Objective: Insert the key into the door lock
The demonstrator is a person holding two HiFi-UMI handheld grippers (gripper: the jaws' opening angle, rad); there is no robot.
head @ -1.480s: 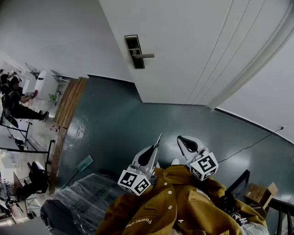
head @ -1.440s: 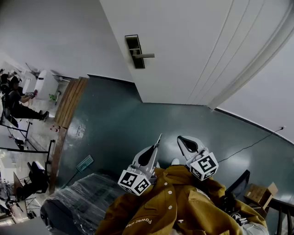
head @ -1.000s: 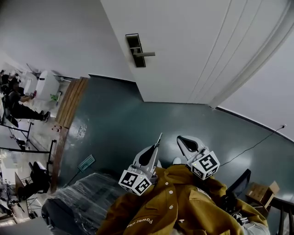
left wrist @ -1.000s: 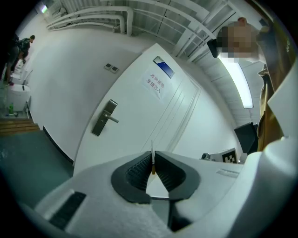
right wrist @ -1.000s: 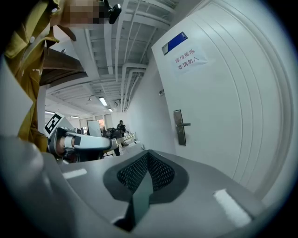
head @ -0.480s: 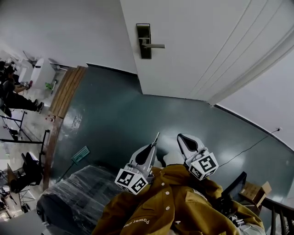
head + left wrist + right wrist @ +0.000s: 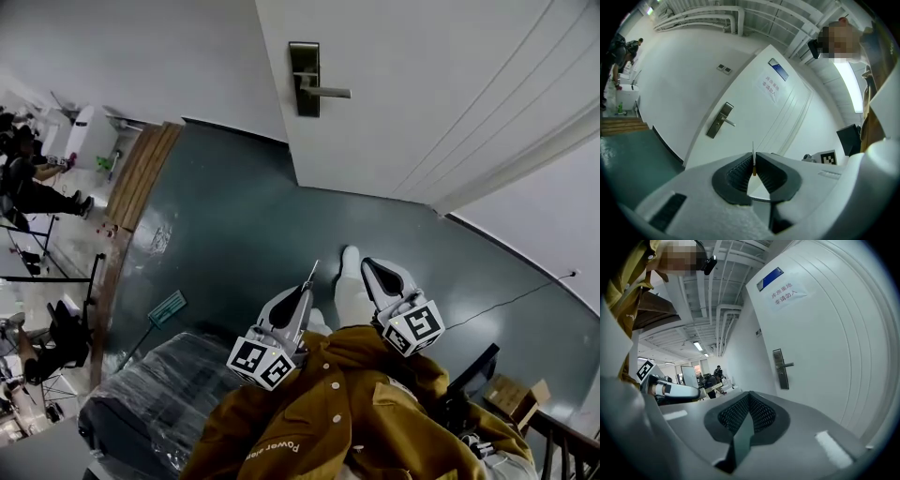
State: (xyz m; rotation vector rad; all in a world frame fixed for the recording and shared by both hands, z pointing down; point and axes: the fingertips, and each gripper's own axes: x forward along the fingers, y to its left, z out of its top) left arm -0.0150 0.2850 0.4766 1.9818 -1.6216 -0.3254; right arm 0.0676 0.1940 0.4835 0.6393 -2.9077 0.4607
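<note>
Left gripper (image 7: 753, 164) pinches the key (image 7: 753, 151) at its base (thin blade forward); right gripper (image 7: 749, 398) closed, empty. Door lock (image 7: 304, 79) well ahead. Risk: key pivots in the grip on lock contact, misses.

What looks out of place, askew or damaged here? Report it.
Nothing stands out. The white panelled door looks unmarked, its dark lock plate and silver lever handle sit straight, and the thin metal key stands upright, clamped in the left gripper.
</note>
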